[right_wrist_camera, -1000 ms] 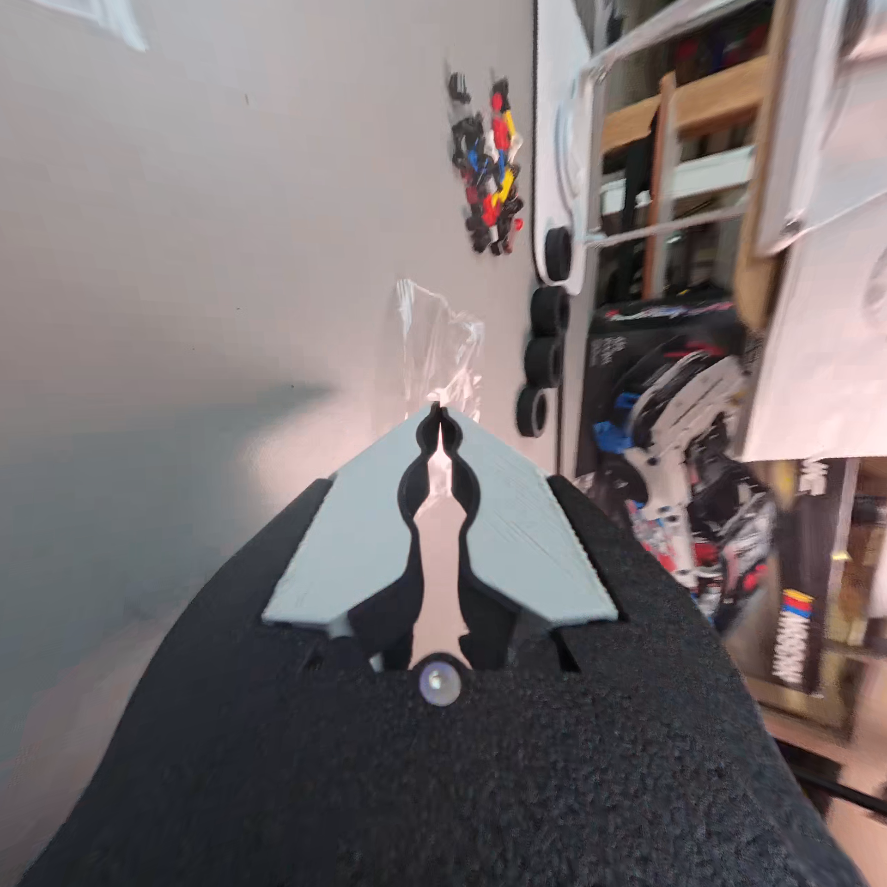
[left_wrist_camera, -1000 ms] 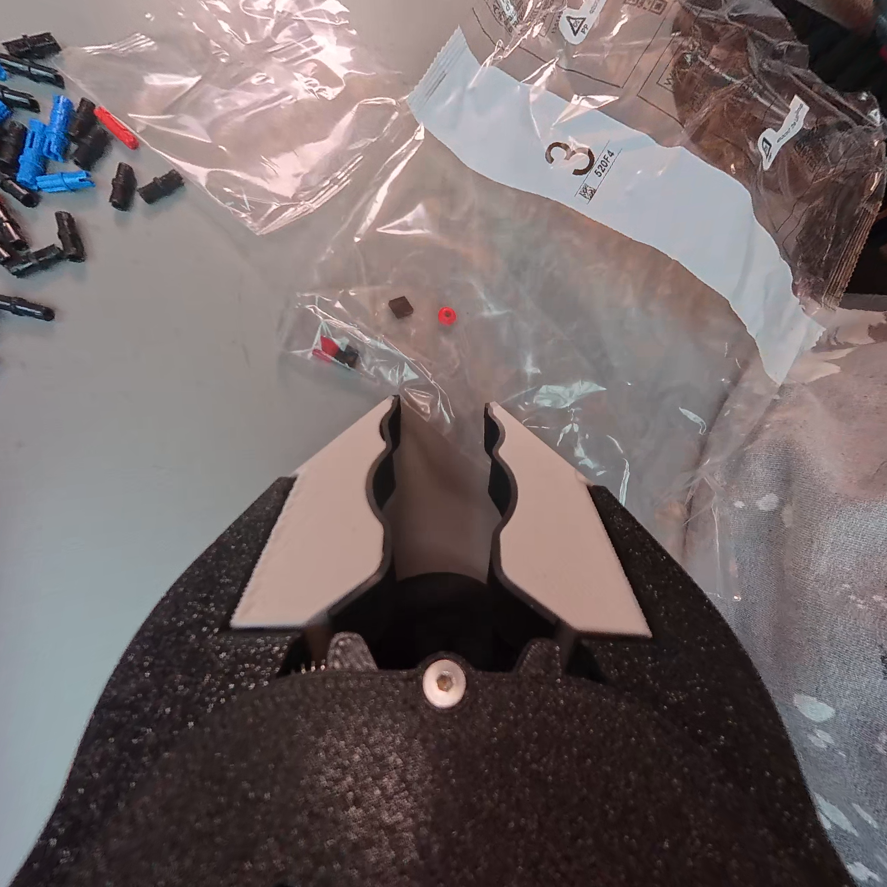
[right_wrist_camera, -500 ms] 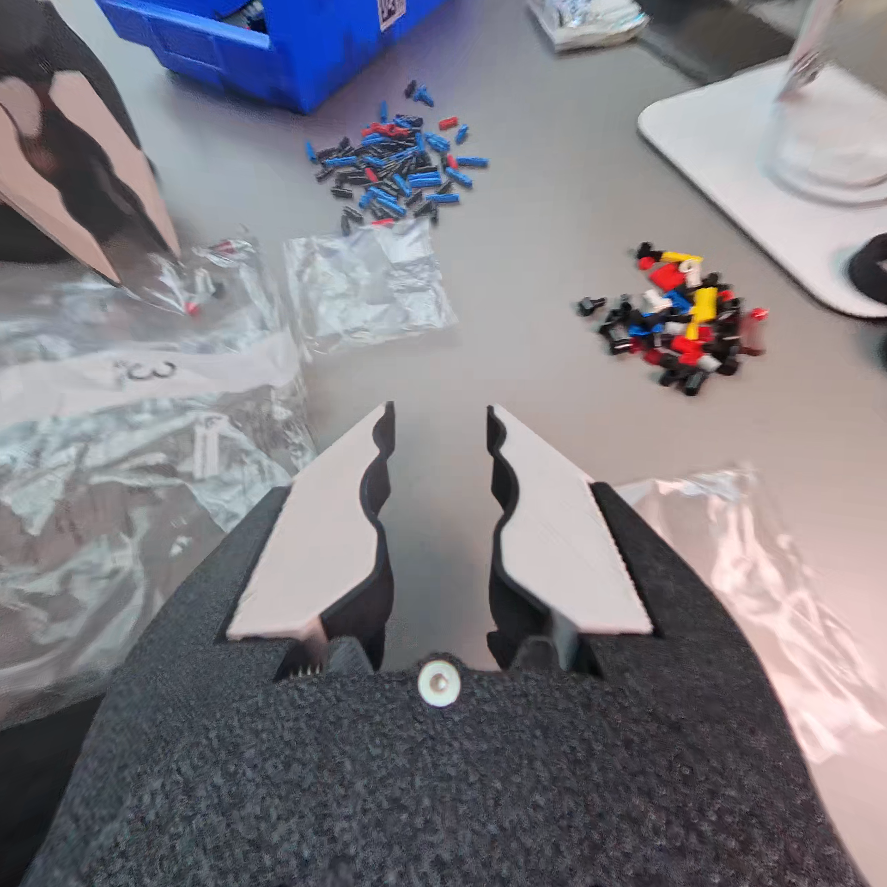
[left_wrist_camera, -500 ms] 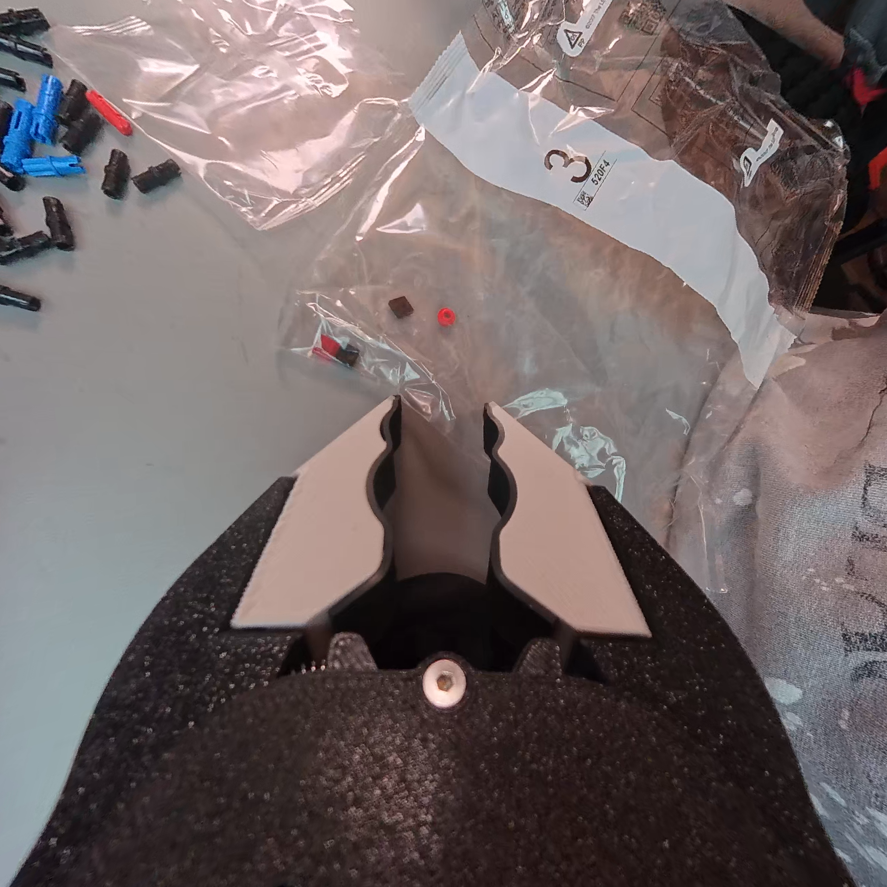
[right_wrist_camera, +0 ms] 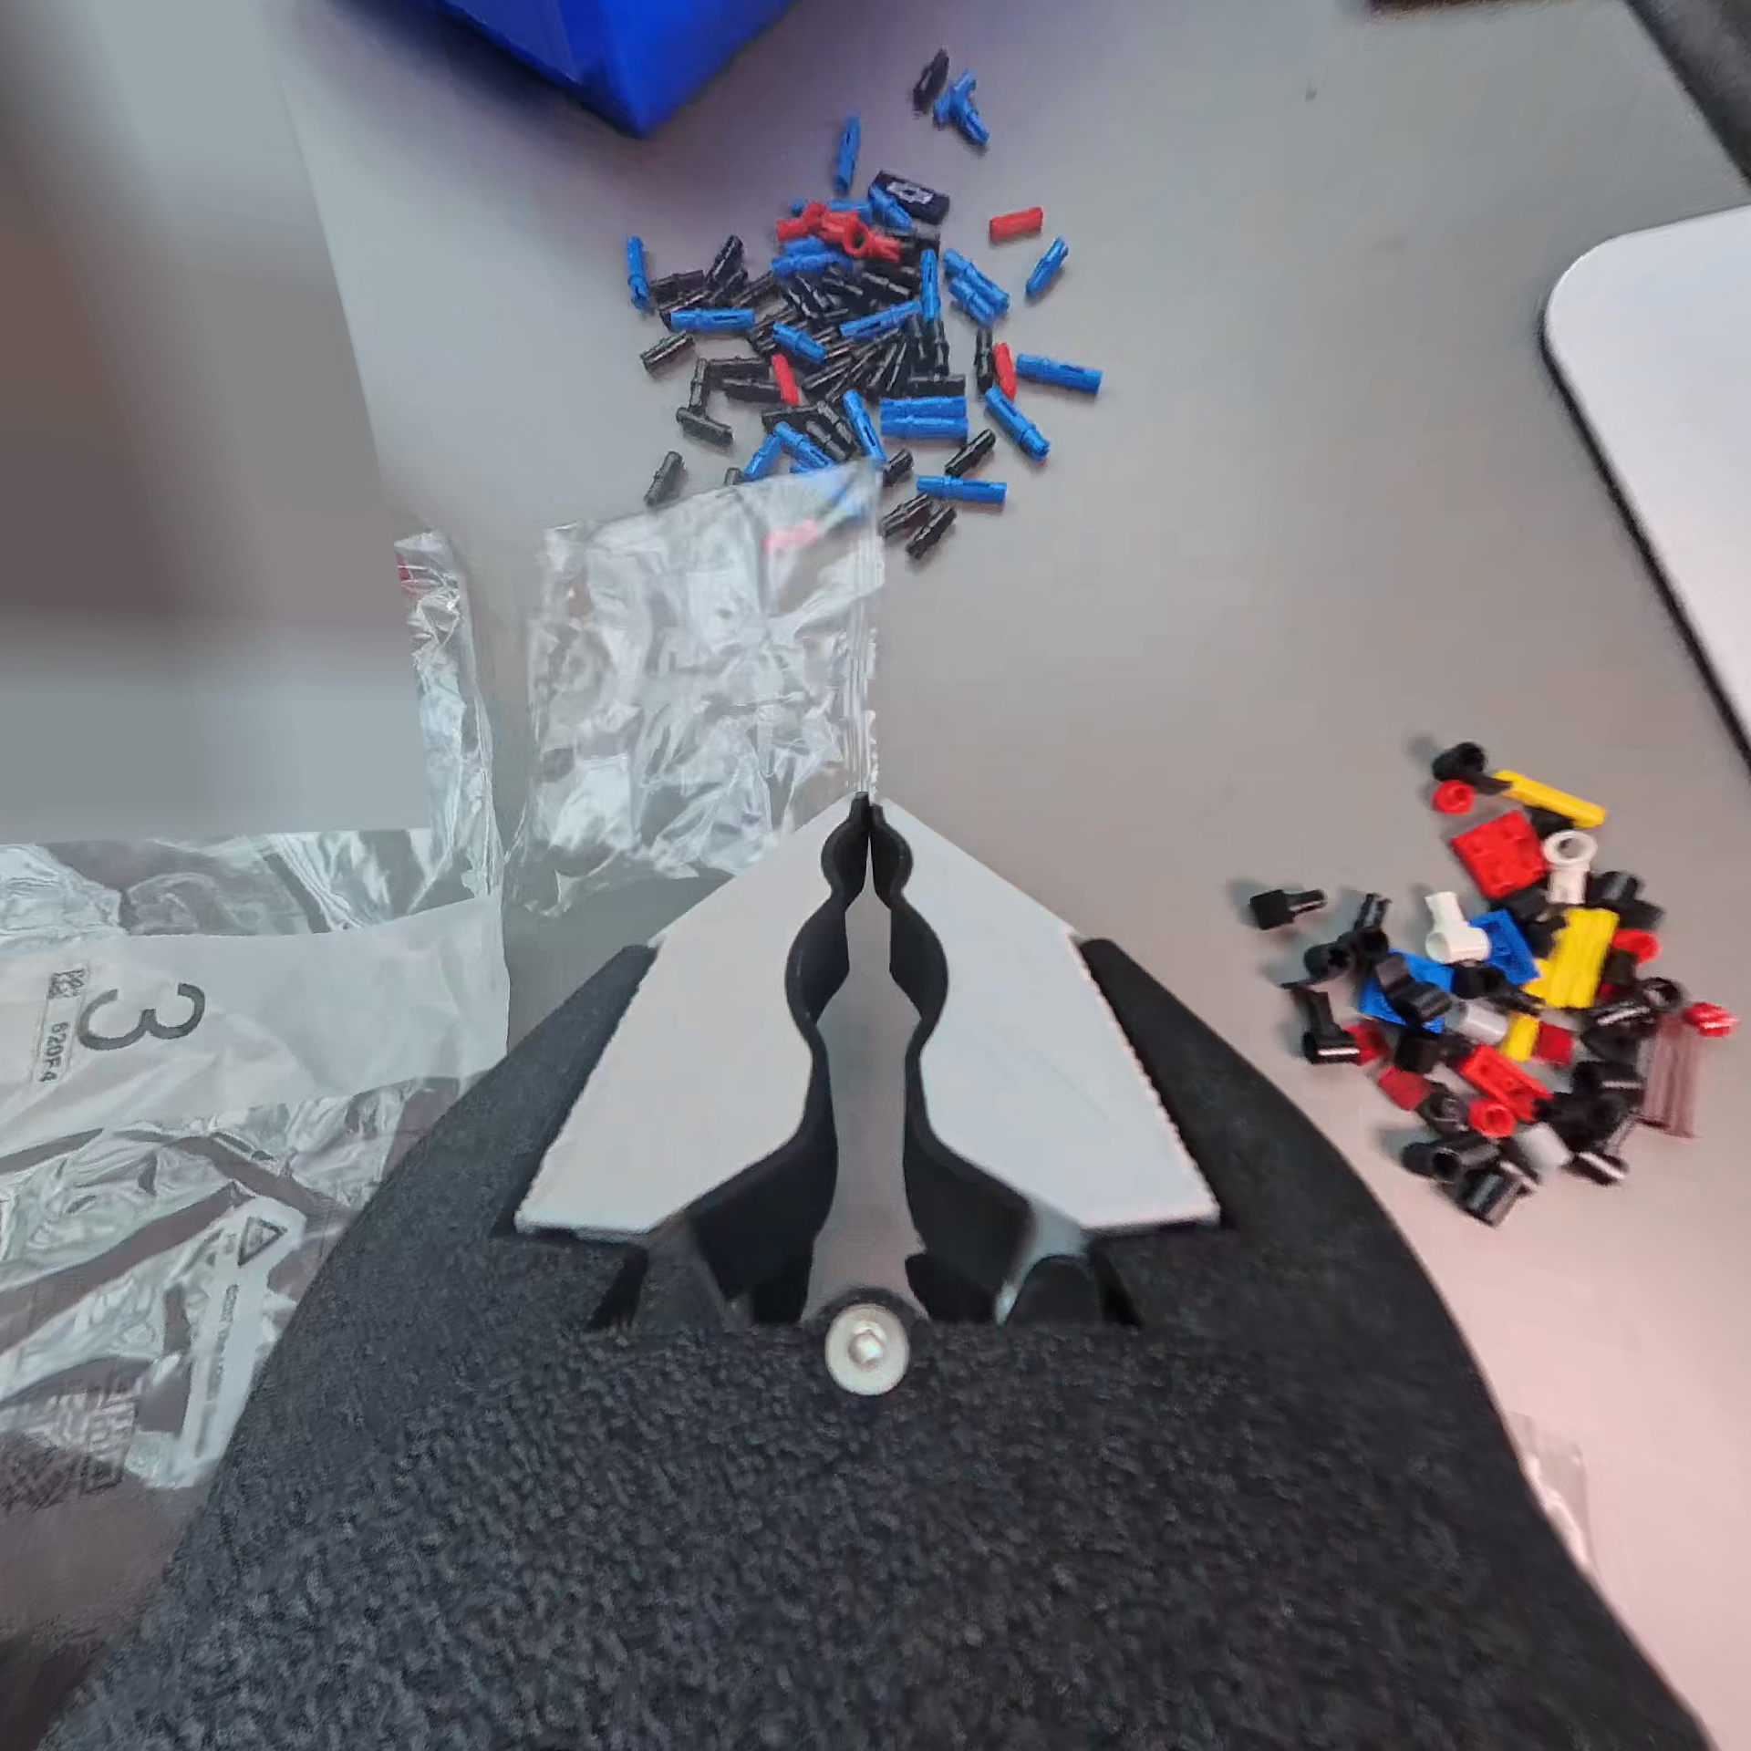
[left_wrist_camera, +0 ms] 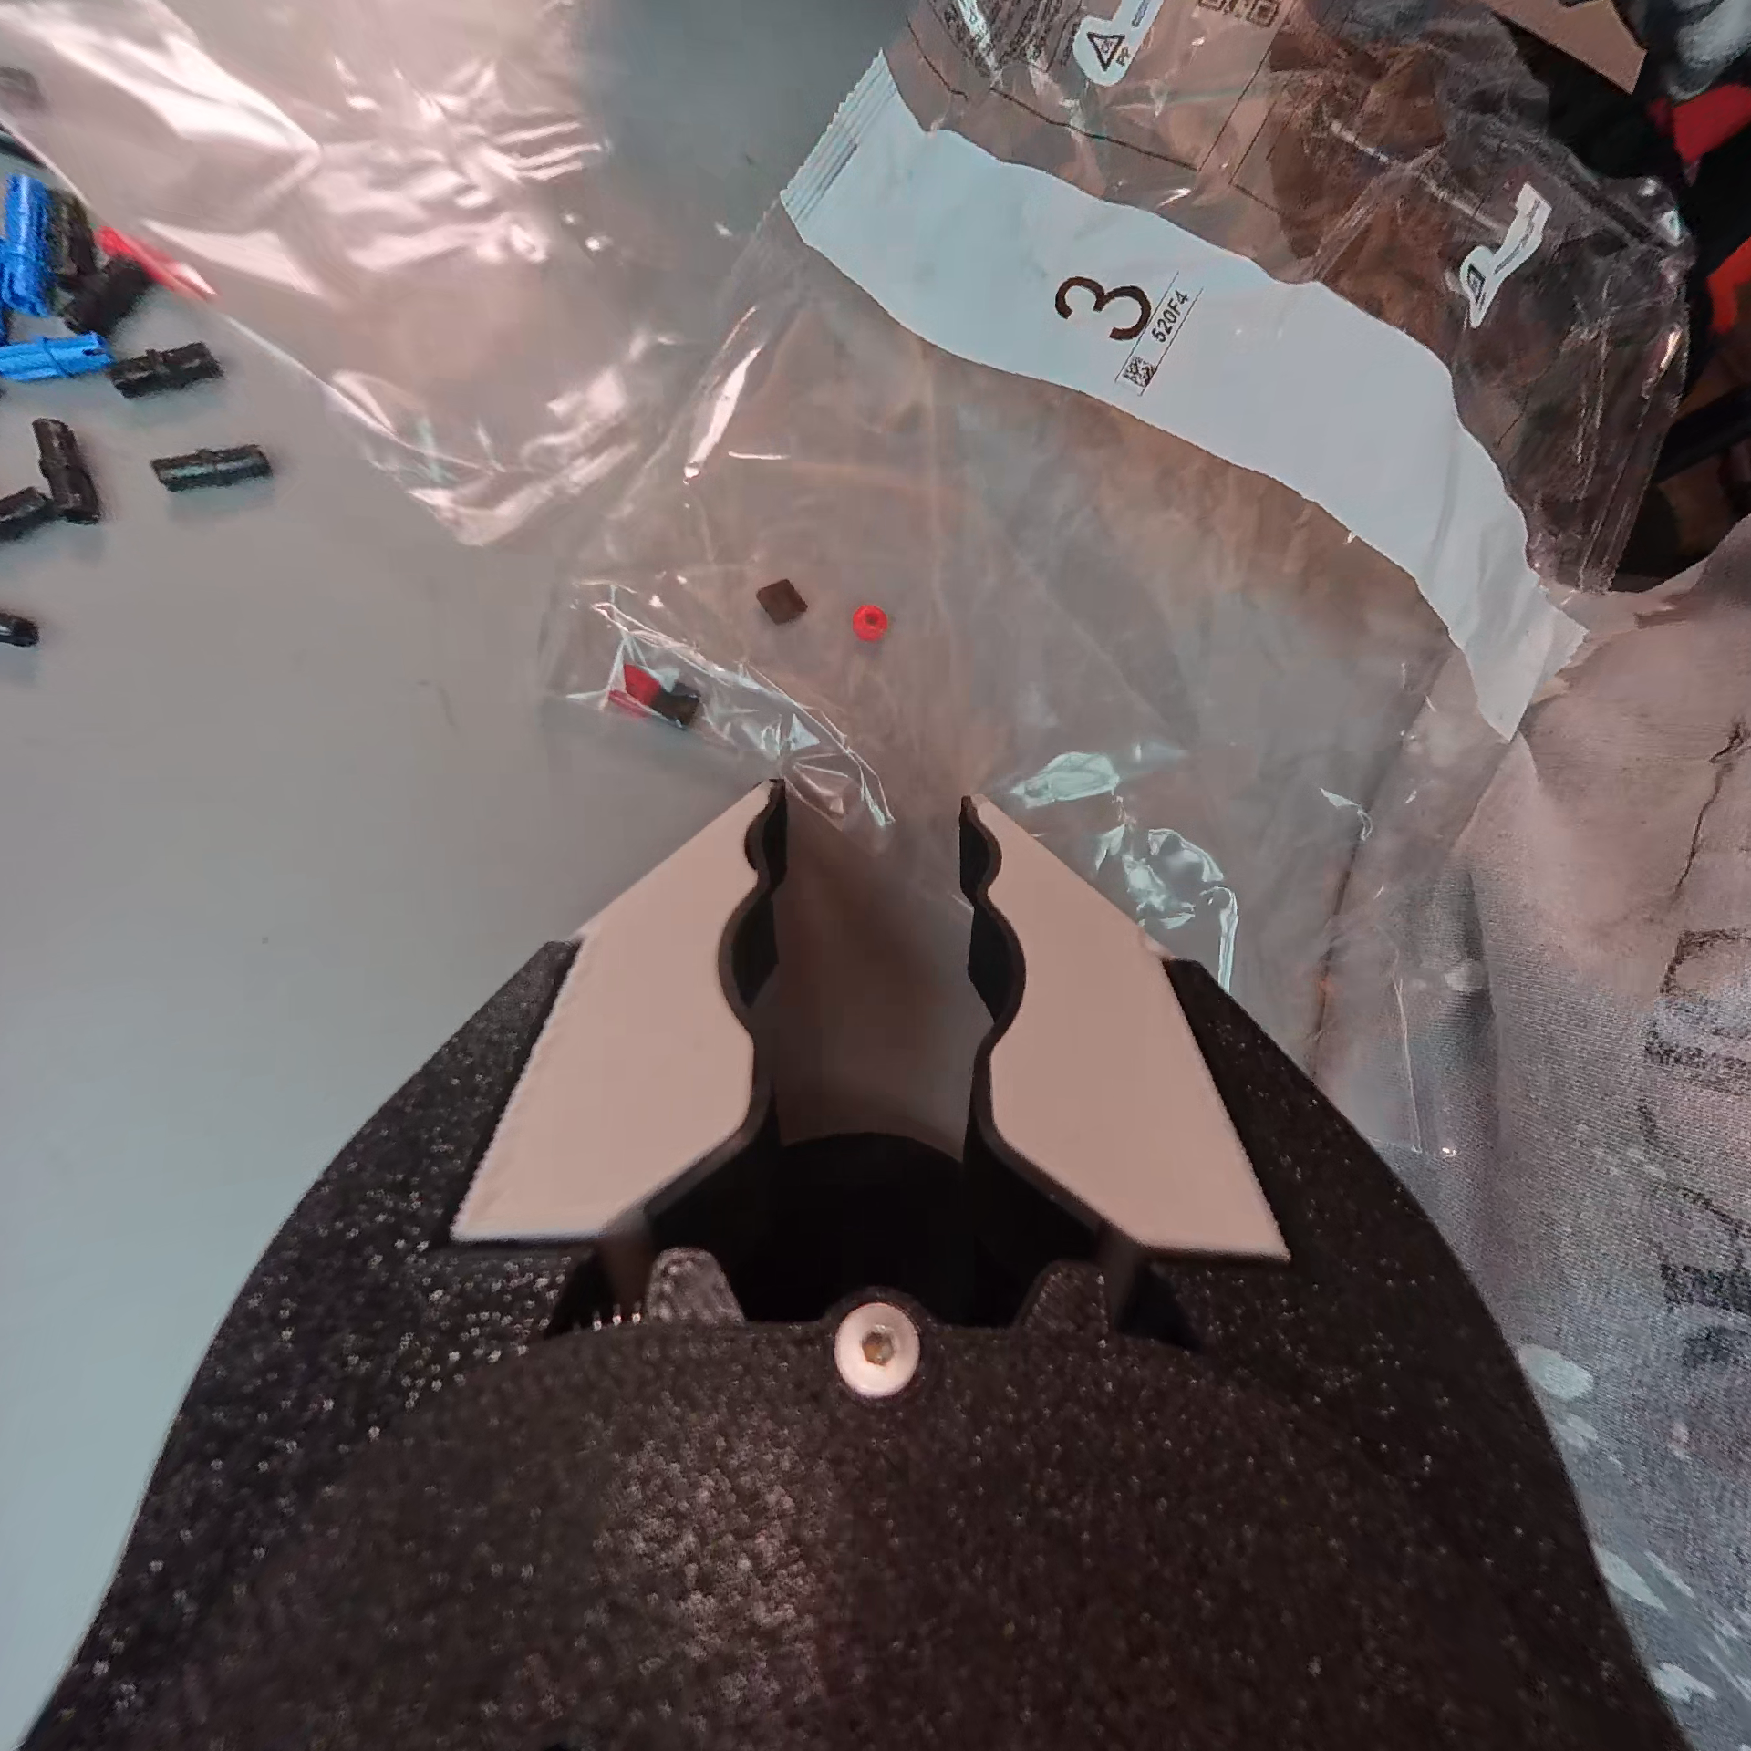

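My left gripper (left_wrist_camera: 872, 796) is open and empty, low over the grey table. Its tips sit just short of a small clear bag (left_wrist_camera: 663, 696) with red and black pieces in it. Beyond lies a large clear bag with a white strip (left_wrist_camera: 1137, 332), with a small black piece (left_wrist_camera: 782, 600) and a red ring (left_wrist_camera: 869, 621) in or under it. My right gripper (right_wrist_camera: 864, 805) is shut, its tips pinching the near corner of a crumpled, empty-looking clear bag (right_wrist_camera: 701, 682). The large bag with the white strip also shows in the right wrist view (right_wrist_camera: 189, 1042), at left.
A pile of blue, black and red pins (right_wrist_camera: 853, 332) lies beyond the pinched bag. A pile of mixed coloured pieces (right_wrist_camera: 1516, 976) lies at right. A white board (right_wrist_camera: 1687, 426) is at far right, a blue bin (right_wrist_camera: 644, 57) at the top. Loose pins (left_wrist_camera: 189, 464) and another clear bag (left_wrist_camera: 332, 237) lie left of my left gripper. The grippers' ends are close to 20 cm from one another. Measured from the fingertips, the small black piece (left_wrist_camera: 782, 600) is 4 cm or so from the left gripper and 15 cm from the right.
My right gripper swung round to face the table, opened, then moved in over the crumpled clear bag and shut on its corner. My left gripper stayed open and barely moved.
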`<action>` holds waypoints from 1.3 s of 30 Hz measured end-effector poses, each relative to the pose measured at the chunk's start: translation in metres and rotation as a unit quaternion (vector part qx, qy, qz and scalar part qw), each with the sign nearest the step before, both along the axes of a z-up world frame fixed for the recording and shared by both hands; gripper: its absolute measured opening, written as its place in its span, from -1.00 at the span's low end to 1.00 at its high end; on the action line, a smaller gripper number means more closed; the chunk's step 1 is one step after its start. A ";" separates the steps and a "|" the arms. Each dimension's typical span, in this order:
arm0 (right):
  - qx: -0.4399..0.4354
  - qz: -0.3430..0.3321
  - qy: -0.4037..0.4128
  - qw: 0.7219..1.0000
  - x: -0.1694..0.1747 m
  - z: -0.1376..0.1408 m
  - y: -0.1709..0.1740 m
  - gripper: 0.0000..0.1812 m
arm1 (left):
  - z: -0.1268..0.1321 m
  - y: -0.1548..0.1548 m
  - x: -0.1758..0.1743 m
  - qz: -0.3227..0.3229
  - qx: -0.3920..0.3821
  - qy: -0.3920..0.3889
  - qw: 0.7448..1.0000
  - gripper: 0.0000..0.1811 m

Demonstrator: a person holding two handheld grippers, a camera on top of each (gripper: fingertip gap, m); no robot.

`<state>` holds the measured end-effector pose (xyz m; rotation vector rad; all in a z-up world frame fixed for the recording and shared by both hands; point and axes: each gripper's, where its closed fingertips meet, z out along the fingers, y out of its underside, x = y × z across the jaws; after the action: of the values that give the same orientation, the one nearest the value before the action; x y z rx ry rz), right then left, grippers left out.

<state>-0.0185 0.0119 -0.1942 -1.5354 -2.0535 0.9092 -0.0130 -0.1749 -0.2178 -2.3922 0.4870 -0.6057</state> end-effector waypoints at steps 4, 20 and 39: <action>0.027 0.002 0.056 0.998 0.007 0.030 0.015 -1.00 | 0.001 0.001 0.000 0.003 -0.013 -0.025 1.000 -0.62; 0.024 -0.014 0.090 0.996 0.032 0.069 0.076 -1.00 | 0.001 0.001 0.000 0.002 -0.013 -0.025 1.000 -0.62; -0.118 -0.012 0.144 0.983 -0.095 0.113 0.061 -1.00 | 0.002 0.000 0.001 0.002 -0.017 -0.040 0.999 -0.60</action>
<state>-0.1138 0.0734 -0.0814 -1.4388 -1.7709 1.3194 -0.0125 -0.1749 -0.2153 -2.3909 0.4418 -0.7101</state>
